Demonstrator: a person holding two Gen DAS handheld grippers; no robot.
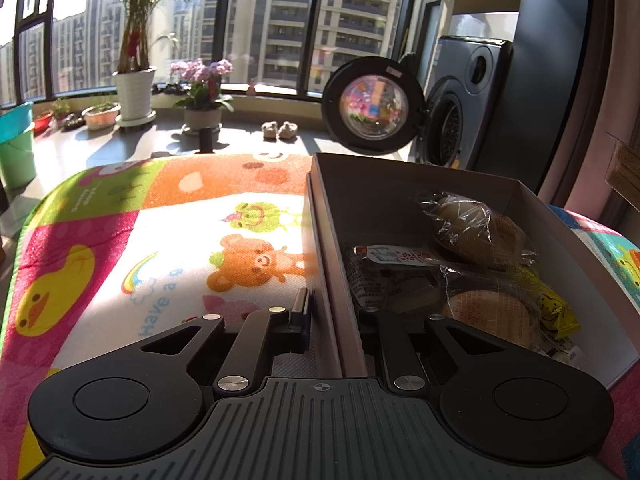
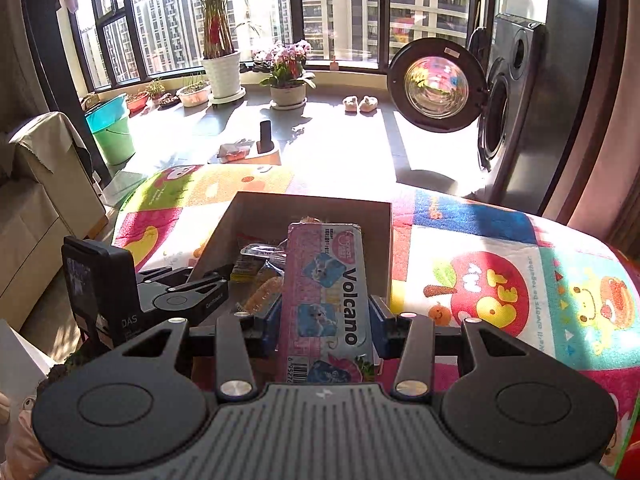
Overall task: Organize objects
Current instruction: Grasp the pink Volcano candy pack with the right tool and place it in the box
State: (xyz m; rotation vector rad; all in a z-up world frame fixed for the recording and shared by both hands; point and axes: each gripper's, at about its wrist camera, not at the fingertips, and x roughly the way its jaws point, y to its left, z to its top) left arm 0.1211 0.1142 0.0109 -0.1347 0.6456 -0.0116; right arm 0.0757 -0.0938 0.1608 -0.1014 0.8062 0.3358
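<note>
Right wrist view centres on a long pink packet [image 2: 326,304] printed "Volcano", clamped between the blue pads of the right gripper [image 2: 326,322] and held lengthwise above the near end of a cardboard box [image 2: 390,240]. Wrapped snacks [image 2: 260,276] lie inside the box, partly hidden behind the packet. At the box's left wall sits the left gripper [image 2: 208,280], seen from the side, its jaws pinched on that wall. From the left wrist view, the left gripper [image 1: 332,320] straddles the box wall [image 1: 320,240], one finger [image 1: 300,312] outside over the mat and the other inside, clenched on the cardboard. Inside the box lie clear-wrapped buns [image 1: 476,228] and a yellow packet [image 1: 554,308]. The box rests on a bright cartoon play mat [image 1: 160,240]. Beyond it stand potted plants [image 2: 222,60], a green bucket [image 2: 112,128], and a washing machine [image 2: 516,92] with its round door [image 2: 436,84] swung open.
</note>
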